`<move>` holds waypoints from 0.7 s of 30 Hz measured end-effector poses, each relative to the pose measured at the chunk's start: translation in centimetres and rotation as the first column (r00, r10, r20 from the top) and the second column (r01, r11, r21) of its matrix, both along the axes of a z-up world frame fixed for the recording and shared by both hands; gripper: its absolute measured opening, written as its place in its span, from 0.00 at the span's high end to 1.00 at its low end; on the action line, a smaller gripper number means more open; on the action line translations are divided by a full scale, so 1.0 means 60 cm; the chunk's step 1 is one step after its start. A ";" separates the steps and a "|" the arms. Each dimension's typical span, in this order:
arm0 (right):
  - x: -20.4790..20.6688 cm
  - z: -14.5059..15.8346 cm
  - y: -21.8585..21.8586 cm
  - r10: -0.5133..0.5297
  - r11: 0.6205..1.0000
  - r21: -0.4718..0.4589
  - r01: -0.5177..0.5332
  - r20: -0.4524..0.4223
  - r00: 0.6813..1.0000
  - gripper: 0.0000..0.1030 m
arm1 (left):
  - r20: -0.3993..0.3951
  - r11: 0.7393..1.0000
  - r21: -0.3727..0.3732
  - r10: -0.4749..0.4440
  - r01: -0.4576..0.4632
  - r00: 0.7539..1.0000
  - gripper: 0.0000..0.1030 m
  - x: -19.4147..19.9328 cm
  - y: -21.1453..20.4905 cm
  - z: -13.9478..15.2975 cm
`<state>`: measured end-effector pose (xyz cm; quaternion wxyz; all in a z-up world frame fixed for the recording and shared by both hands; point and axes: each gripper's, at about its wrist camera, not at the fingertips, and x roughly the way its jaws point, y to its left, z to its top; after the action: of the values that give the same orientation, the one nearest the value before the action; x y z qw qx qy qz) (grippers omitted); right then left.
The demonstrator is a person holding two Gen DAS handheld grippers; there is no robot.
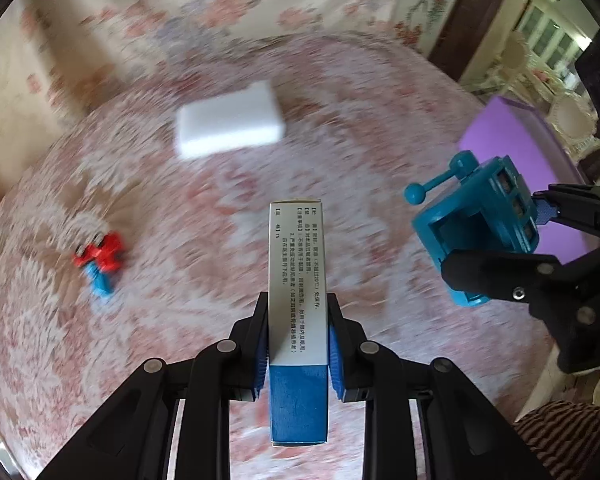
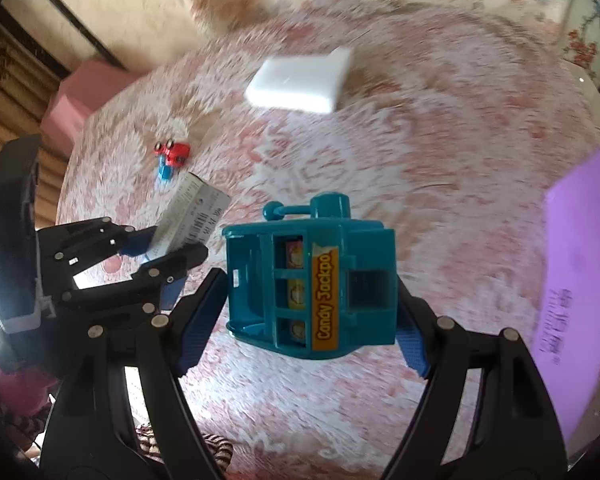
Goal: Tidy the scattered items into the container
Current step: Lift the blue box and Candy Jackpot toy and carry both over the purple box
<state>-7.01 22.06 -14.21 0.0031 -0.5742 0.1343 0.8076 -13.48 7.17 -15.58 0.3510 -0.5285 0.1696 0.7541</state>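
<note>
My left gripper is shut on a narrow white-and-blue medicine box, held above the round table. My right gripper is shut on a teal toy slot machine marked "Candy Jackpot", its lever at the top. In the left wrist view the toy slot machine and right gripper hang to the right, in front of the purple container. The right wrist view shows the medicine box in the left gripper at left, and the purple container at the right edge.
A white sponge block lies on the far middle of the pink floral tablecloth. A small red-and-blue toy car sits at the left. A pink stool stands beyond the table's left edge. A striped sleeve shows at lower right.
</note>
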 end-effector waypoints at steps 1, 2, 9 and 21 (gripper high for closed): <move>0.011 0.011 0.015 -0.015 1.000 0.003 0.015 -0.011 1.000 0.23 | -0.006 1.000 0.005 -0.019 0.019 1.000 0.76 0.005 0.015 0.007; 0.022 0.022 0.029 -0.031 1.000 0.006 0.031 -0.022 0.999 0.23 | -0.010 0.999 0.011 -0.038 0.038 0.999 0.76 0.011 0.030 0.015; 0.101 0.084 0.136 -0.151 0.988 0.025 0.153 -0.067 0.986 0.23 | -0.051 0.981 0.068 -0.178 0.181 0.983 0.76 0.063 0.157 0.071; 0.249 0.123 0.299 -0.323 0.943 0.048 0.328 -0.084 0.942 0.23 | -0.067 0.913 0.117 -0.386 0.392 0.920 0.76 0.180 0.364 0.122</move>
<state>7.92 39.99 -6.84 0.1491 -0.5129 0.2025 0.8208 -2.66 28.99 -8.24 0.5235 -0.4444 0.2299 0.6896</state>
